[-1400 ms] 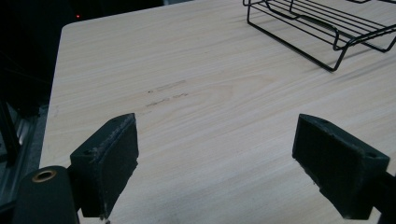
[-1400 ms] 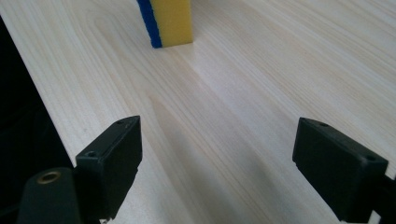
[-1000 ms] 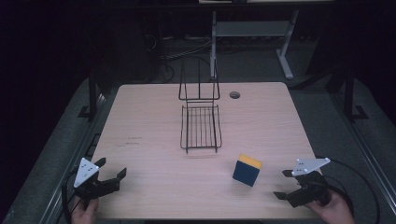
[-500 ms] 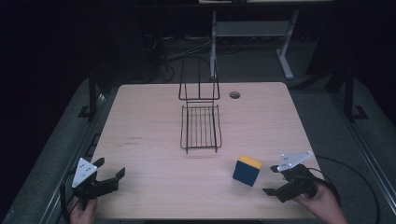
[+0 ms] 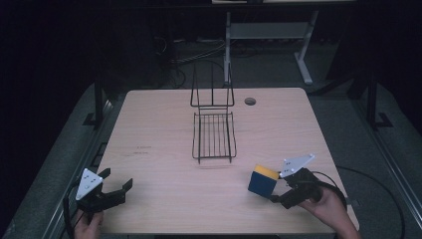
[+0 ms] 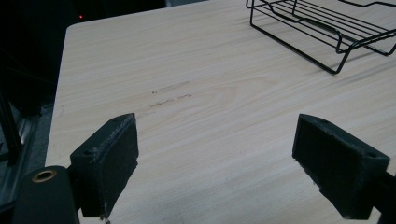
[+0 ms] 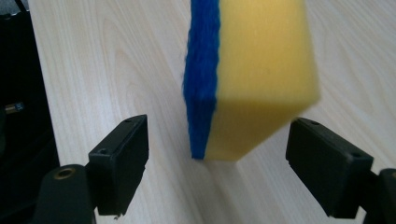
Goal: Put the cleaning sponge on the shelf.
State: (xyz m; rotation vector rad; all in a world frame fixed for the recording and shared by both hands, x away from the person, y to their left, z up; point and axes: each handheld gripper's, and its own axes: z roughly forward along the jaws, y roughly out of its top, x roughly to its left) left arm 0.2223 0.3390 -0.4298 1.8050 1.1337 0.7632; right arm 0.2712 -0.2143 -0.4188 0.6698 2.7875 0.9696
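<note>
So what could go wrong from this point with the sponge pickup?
The sponge stands on edge on the table, so a nudge from either jaw of the right gripper could tip it over. Its jaws have just been closing, pads not yet touching. In the right gripper view the sponge sits nearer the right jaw, so an off-centre squeeze might twist the soft foam.

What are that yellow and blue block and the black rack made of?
The block looks like a kitchen sponge: soft matte yellow foam, with a fuzzy blue scouring layer on one face. The rack seems to be thin metal wire, probably coated black; its rods catch slight shine.
</note>
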